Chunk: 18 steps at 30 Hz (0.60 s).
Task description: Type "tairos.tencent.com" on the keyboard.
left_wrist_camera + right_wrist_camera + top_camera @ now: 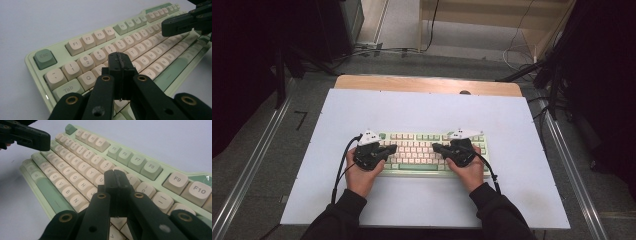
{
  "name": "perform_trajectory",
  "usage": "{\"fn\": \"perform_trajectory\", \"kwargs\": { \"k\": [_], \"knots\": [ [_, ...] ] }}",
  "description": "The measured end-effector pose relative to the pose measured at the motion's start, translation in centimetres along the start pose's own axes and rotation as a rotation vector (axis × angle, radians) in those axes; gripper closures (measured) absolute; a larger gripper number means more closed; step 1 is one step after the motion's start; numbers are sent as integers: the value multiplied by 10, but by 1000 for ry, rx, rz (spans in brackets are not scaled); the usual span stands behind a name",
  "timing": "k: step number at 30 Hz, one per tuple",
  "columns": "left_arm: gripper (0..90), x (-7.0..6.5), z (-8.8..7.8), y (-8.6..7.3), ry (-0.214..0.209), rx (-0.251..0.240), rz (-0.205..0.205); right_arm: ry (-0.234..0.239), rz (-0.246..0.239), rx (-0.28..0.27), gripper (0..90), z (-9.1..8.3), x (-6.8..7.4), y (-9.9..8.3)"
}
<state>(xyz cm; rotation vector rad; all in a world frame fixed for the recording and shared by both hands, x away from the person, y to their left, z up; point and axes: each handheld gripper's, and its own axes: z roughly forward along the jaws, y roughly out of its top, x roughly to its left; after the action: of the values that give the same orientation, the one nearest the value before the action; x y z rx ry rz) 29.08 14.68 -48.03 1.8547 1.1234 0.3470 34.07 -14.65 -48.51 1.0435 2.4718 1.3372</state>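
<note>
the keyboard (422,152) lies on the white mat (422,107), partly hidden under both hands. the left gripper (119,58) covers the keys near w and e. the right gripper (115,175) hides keys near u and i. both jaws are pressed together, holding nothing.

White table (362,110), green keyboard (432,170) lying near its front edge

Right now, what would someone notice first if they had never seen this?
A pale green keyboard with cream keys lies mid-table on the white mat. The black left gripper and black right gripper, each shut, hover over its keys, pointing toward each other.
</note>
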Motion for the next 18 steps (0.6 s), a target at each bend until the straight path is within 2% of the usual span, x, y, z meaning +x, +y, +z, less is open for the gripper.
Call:
{"fn": "perform_trajectory", "kwargs": {
  "k": [18],
  "knots": [
    [900, 0, 1, 0, -3, 2, -2, -28, -21, 28, 878, 12, 4, 2]
  ]
}}
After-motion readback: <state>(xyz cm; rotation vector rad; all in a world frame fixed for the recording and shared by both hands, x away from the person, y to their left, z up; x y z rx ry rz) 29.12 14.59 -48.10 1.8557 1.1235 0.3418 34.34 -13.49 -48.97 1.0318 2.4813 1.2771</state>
